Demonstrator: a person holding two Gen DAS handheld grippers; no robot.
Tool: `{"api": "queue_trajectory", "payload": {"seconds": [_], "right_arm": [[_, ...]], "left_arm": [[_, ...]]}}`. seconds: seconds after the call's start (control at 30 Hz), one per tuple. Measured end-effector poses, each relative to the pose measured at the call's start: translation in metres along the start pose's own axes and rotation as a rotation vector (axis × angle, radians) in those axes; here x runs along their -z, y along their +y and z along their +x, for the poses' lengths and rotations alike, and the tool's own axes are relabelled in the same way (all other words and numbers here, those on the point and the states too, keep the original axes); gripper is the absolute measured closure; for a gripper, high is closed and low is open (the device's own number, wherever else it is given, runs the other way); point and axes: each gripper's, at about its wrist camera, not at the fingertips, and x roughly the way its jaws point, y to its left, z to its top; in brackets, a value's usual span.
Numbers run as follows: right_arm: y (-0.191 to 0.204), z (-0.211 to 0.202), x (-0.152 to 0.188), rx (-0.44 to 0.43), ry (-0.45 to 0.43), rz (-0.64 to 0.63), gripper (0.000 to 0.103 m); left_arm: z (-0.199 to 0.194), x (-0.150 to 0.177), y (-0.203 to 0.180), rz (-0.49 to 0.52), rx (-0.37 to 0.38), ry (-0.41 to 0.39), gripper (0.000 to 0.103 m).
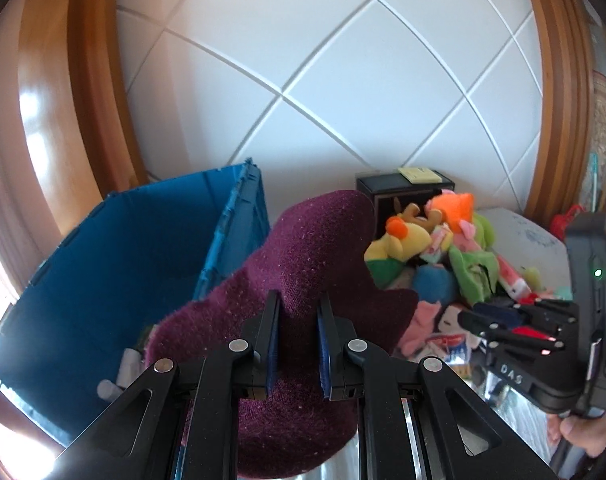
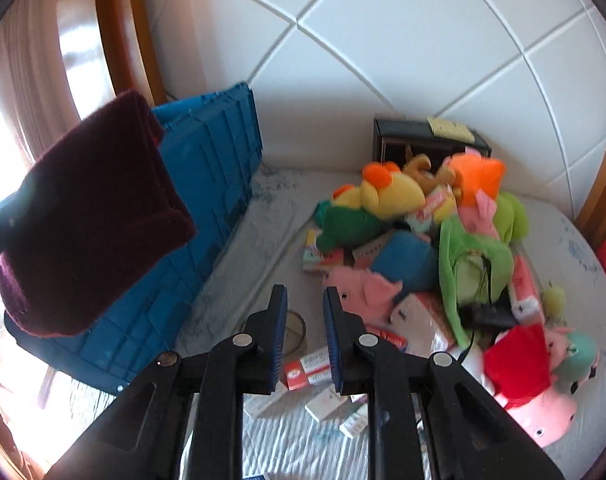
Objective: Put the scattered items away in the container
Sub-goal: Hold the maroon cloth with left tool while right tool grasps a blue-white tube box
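A blue plastic crate (image 1: 115,264) is sitting at the left on the bed (image 2: 263,216). The left gripper (image 1: 297,312) is clamping a folded maroon cloth (image 1: 303,264) just right of the crate. The right gripper (image 2: 305,308), jaws parted and empty, is hovering near the plush toy pile (image 2: 431,224).
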Motion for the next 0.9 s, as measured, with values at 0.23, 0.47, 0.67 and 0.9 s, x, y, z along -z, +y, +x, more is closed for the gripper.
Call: {"api": "queue_trajectory", "payload": {"seconds": [0.23,0.47,0.67,0.9], "right_arm": [[-0.037,0.039,0.092,-0.004,0.21,0.086,0.085],[-0.016,0.06,0.158,-0.08,0.369,0.084,0.085],[0.024,0.063,0.203,-0.068,0.436,0.195,0.084],[0.072,0.067,0.234,0.064,0.422,0.397,0.048]], "left_arm": [[0.038,0.092,-0.059,0.043,0.096,0.204,0.087],[0.072,0.187,-0.055,0.12,0.056,0.405,0.087],[0.078,0.247,-0.038,0.232,0.049,0.475,0.087],[0.069,0.272,-0.01,0.34,0.183,0.433,0.087]]}}
